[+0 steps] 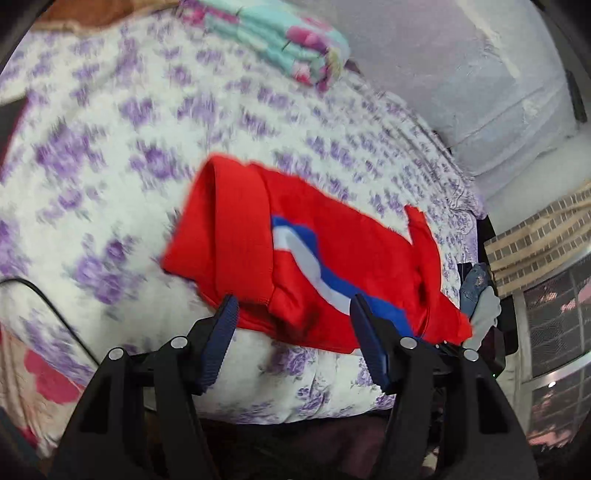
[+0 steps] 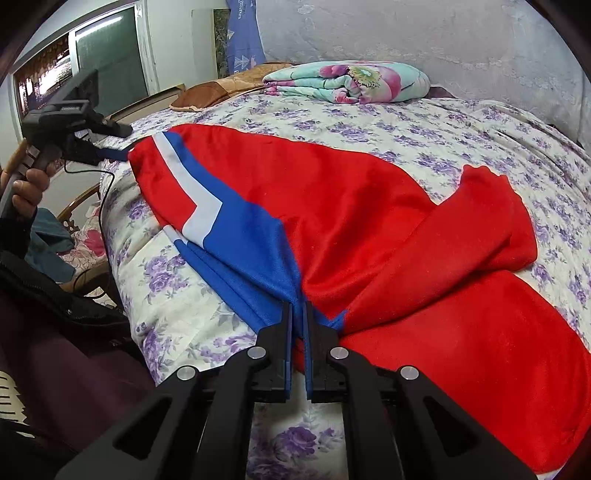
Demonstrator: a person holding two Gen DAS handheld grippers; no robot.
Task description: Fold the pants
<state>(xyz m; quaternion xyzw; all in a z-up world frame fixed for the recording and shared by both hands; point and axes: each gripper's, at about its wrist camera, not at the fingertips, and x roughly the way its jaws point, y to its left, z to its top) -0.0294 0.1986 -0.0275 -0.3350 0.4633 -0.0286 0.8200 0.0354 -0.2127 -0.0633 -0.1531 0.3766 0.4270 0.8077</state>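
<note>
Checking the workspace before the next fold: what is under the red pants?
The red pants lie on a bedspread with purple flowers, which shows all around them. Anything lying between pants and bedspread is covered.

You're working in a home bedroom: a bed with a purple-flowered bedspread [image 2: 424,125] fills the room, a folded floral blanket [image 2: 347,81] lies near its head by the pale wall [image 2: 406,33], and a window [image 2: 107,55] stands to one side.
</note>
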